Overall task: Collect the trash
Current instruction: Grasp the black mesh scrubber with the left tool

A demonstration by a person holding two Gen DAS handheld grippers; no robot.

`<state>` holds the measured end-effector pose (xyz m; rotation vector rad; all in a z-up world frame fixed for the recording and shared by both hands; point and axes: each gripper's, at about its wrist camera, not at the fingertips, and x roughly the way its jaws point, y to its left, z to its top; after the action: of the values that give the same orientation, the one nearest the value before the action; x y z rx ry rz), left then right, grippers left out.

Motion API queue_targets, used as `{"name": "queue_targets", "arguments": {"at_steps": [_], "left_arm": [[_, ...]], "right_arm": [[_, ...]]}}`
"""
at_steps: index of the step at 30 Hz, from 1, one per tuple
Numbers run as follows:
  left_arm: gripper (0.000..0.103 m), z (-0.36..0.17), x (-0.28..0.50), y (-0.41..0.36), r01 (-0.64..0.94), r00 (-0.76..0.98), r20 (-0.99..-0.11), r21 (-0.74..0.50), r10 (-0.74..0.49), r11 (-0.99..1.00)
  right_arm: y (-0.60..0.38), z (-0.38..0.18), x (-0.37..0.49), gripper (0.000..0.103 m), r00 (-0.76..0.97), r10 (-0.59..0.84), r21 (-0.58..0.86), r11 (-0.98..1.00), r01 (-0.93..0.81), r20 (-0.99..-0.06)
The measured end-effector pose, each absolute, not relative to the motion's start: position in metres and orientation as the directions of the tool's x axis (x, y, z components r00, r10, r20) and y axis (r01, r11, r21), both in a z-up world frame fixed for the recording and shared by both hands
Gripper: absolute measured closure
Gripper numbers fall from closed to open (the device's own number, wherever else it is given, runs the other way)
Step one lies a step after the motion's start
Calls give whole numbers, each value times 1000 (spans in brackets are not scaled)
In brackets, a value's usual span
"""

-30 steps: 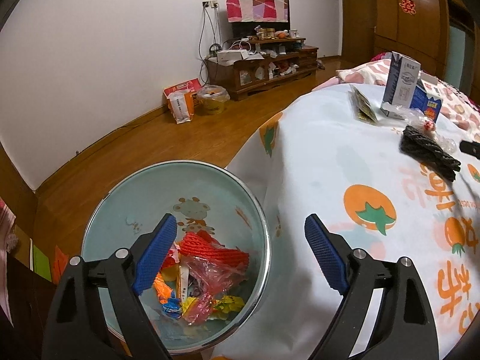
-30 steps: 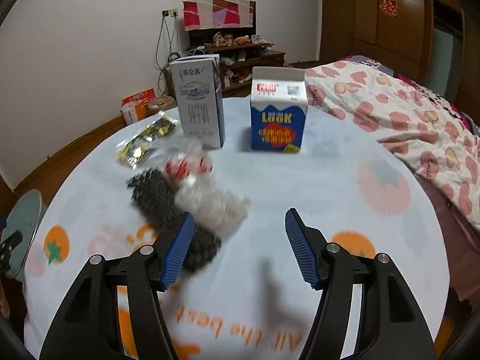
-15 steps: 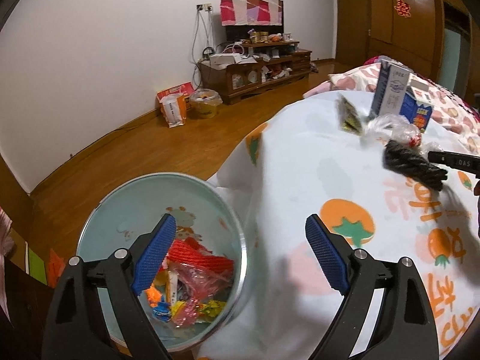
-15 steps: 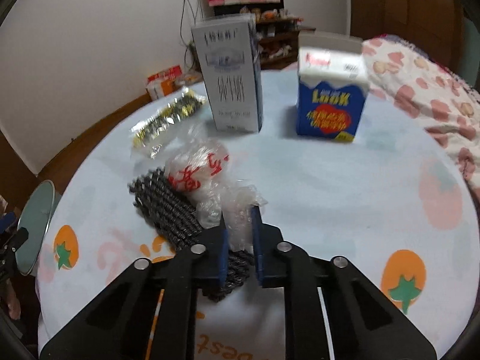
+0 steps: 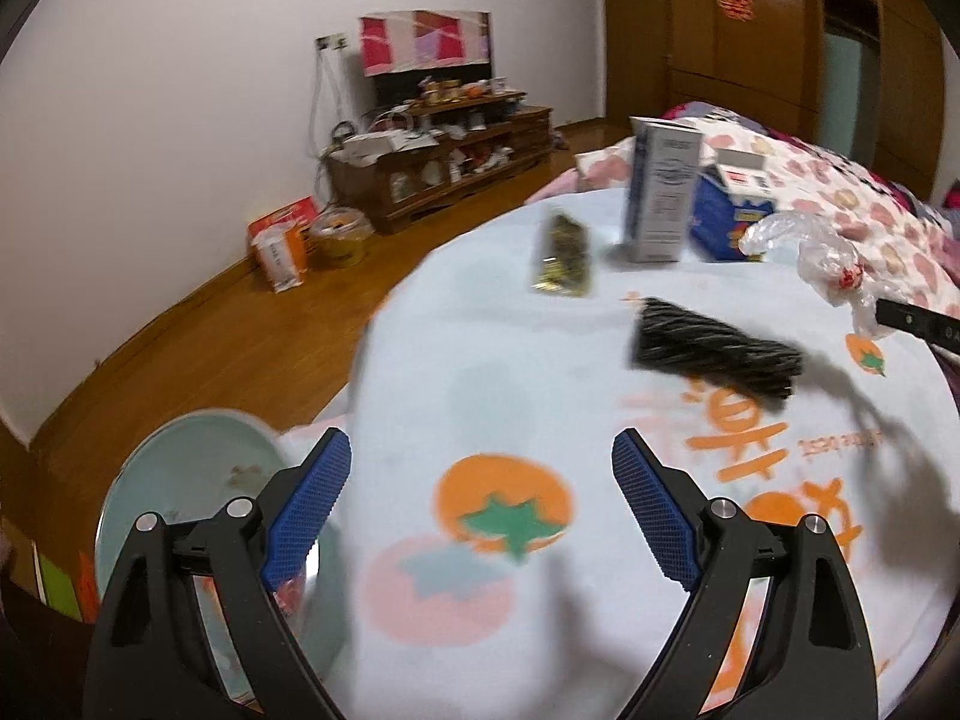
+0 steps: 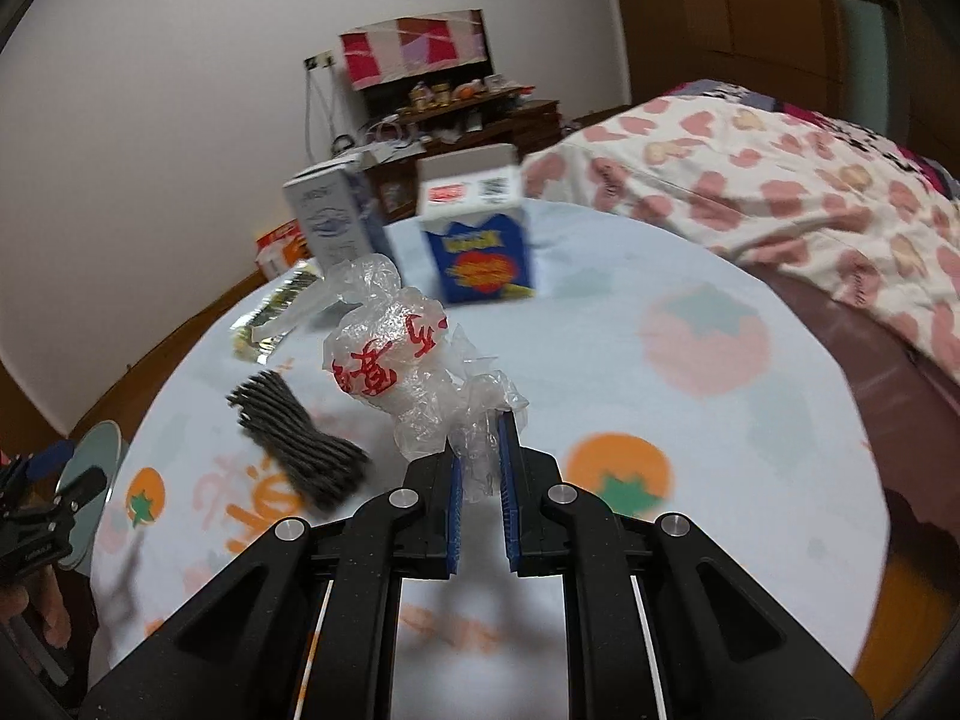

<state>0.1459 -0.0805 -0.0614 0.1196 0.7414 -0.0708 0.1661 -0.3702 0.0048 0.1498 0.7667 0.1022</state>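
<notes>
Right wrist view: your right gripper (image 6: 480,474) pinches the clear plastic bag (image 6: 399,354), raised off the table (image 6: 690,450); your left gripper (image 5: 480,501) gapes wide beside the bin (image 5: 180,468).

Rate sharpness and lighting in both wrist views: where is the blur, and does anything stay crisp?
Left wrist view: strong motion blur over the tablecloth, black mesh and cartons; only the left gripper is crisp. Right wrist view: the right gripper and clear plastic bag are fairly sharp, the blue carton smeared. Both have dim indoor light and fisheye bending.
</notes>
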Motion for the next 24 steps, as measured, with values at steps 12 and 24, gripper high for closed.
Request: {"name": "queue_targets", "arguments": {"at_steps": [12, 24], "left_arm": [[16, -66, 200, -143, 201, 732, -680, 155, -43, 967], [16, -74, 234, -171, 213, 727, -685, 179, -34, 961]], "right_arm": [[-457, -1, 120, 91, 750, 33, 201, 970, 135, -660], [-462, -12, 96, 91, 744, 22, 202, 967, 153, -668]]}}
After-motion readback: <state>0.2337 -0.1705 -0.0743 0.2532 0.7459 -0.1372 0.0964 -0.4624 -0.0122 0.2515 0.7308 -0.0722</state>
